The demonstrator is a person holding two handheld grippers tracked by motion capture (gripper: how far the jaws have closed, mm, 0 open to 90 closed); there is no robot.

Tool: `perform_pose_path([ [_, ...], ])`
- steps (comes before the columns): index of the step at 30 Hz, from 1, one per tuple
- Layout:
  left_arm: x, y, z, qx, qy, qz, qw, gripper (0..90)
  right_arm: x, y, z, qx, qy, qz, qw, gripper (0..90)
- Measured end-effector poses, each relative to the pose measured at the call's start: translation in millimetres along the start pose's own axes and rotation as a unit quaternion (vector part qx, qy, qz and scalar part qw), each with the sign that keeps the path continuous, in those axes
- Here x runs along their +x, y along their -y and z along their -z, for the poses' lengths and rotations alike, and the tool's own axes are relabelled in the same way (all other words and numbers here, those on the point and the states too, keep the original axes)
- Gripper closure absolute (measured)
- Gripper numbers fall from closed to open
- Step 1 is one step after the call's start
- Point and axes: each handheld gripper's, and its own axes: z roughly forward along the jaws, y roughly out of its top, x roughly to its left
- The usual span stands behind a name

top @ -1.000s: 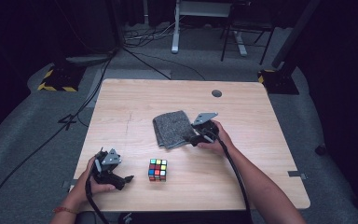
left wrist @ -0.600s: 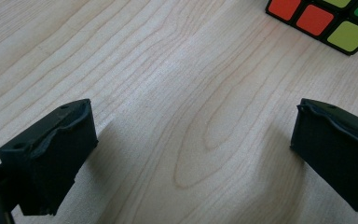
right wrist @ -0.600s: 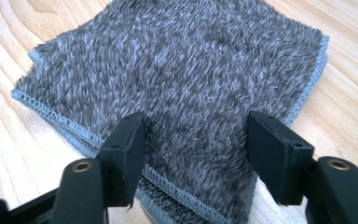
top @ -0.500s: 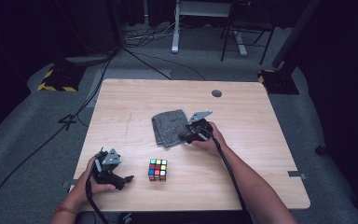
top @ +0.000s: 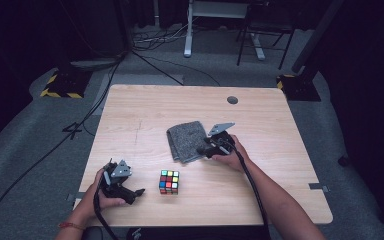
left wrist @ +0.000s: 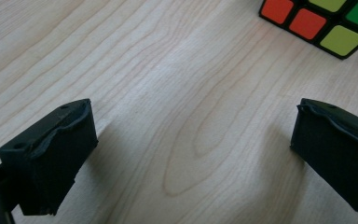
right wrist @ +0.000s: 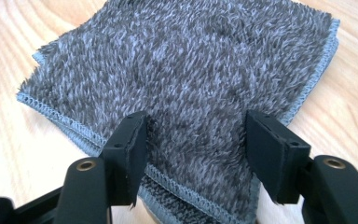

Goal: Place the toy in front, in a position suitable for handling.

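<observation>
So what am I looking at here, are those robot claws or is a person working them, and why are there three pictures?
A person holds a hand tool with two black jaws in each hand. One camera looks down from above; the others ride on the tools. On the wooden table lie a folded grey towel and a colour cube. The left gripper rests open over bare wood beside the cube. The right gripper has its jaws down over the towel's near corner; they have just been closing, but aren't pinching it yet.

The right gripper (top: pixel 203 148) rests on the folded grey cloth (top: pixel 186 140) (near the table's (top: pixel 145 107) middle).
</observation>
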Motion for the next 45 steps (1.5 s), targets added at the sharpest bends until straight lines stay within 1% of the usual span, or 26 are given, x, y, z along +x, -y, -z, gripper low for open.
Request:
perform_pose_path([
  [1, 0.0, 0.0, 0.0, 0.0, 0.0, 0.0, 1.0, 0.6, 0.0, 0.0, 0.0, 0.0, 0.0, 0.0, 1.0, 40.7],
  [2, -3.8, -1.8, -1.9, -0.001, 0.006, -0.006, 1.0, 0.5, 0.6, 4.0, 4.3, 0.001, 0.001, -0.001, 1.0, 40.6],
  [5, -8.5, -4.5, -4.1, 0.0, 0.014, -0.017, 0.9998, 0.5, 1.9, 11.3, 12.9, 0.005, 0.0, -0.001, 1.0, 40.6],
  [7, -10.7, -5.4, -5.1, -0.001, 0.017, -0.018, 0.9997, 0.6, 2.2, 14.2, 16.1, 0.005, 0.002, -0.001, 1.0, 40.6],
  [8, -14.6, -8.0, -7.3, 0.0, 0.022, -0.025, 0.9994, 0.5, 3.3, 21.0, 23.6, 0.007, 0.001, -0.001, 1.0, 40.7],
  [12, -21.9, -12.9, -11.8, 0.0, 0.032, -0.036, 0.9988, 0.5, 5.4, 33.9, 39.7, 0.017, 0.003, -0.001, 0.9999, 40.6],
  [19, -32.2, -20.9, -19.0, 0.0, 0.044, -0.05, 0.9978, 0.5, 11.5, 63.7, 70.3, 0.014, 0.007, -0.006, 0.9999, 40.4],
  [23, -37.7, -28.3, -25.3, 0.001, 0.053, -0.059, 0.9969, 0.4, 14.7, 79.8, 88.2, 0.018, 0.011, -0.009, 0.9997, 40.1],
  [27, -38.1, -35.0, -31.4, 0.0, 0.063, -0.067, 0.9958, 0.4, 16.9, 98.5, 109.9, 0.026, 0.018, -0.014, 0.9994, 38.8],
  [28, -38.1, -35.0, -31.4, 0.0, 0.063, -0.067, 0.9958, 0.4, 16.9, 98.5, 109.9, 0.026, 0.018, -0.014, 0.9994, 38.8],
  [29, -37.9, -36.7, -32.9, -0.001, 0.064, -0.07, 0.9955, 0.4, 17.0, 109.0, 121.5, 0.028, 0.022, -0.017, 0.9992, 38.4],
  [31, -39.4, -41.0, -36.5, 0.001, 0.067, -0.073, 0.9951, 0.4, 16.2, 120.8, 133.5, 0.026, 0.025, -0.026, 0.999, 38.1],
  [33, -40.9, -44.0, -39.4, 0.0, 0.069, -0.073, 0.995, 0.4, 15.7, 128.5, 142.9, 0.029, 0.032, -0.03, 0.9986, 37.2],
  [34, -40.9, -44.0, -39.4, 0.0, 0.069, -0.073, 0.995, 0.4, 15.7, 128.5, 142.9, 0.029, 0.032, -0.03, 0.9986, 37.2],
  [35, -42.4, -47.7, -42.6, 0.0, 0.07, -0.075, 0.9947, 0.4, 15.8, 133.3, 149.7, 0.03, 0.036, -0.037, 0.9982, 34.2],
  [36, -43.2, -49.4, -44.0, 0.0, 0.072, -0.077, 0.9945, 0.4, 16.3, 134.7, 153.9, 0.028, 0.042, -0.04, 0.9979, 32.6],
  [38, -44.3, -52.5, -46.5, 0.001, 0.075, -0.081, 0.9939, 0.4, 17.6, 132.8, 159.2, 0.02, 0.045, -0.038, 0.998, 35.6],
  [40, -46.0, -56.8, -50.3, 0.001, 0.078, -0.084, 0.9934, 0.4, 18.6, 125.8, 163.5, 0.001, 0.055, -0.035, 0.9979, 32.9],
  [41, -46.9, -58.8, -51.8, 0.002, 0.081, -0.085, 0.9931, 0.7, 19.2, 120.2, 164.5, -0.014, 0.057, -0.033, 0.9977, 32.1],
  [43, -48.1, -62.5, -55.2, -0.001, 0.083, -0.086, 0.9928, 1.0, 19.4, 111.2, 161.6, -0.028, 0.051, -0.025, 0.998, 30.5],
  [45, -48.7, -64.1, -56.4, -0.003, 0.083, -0.084, 0.993, 2.1, 19.8, 108.1, 159.2, -0.029, 0.049, -0.021, 0.9981, 29.6],
])
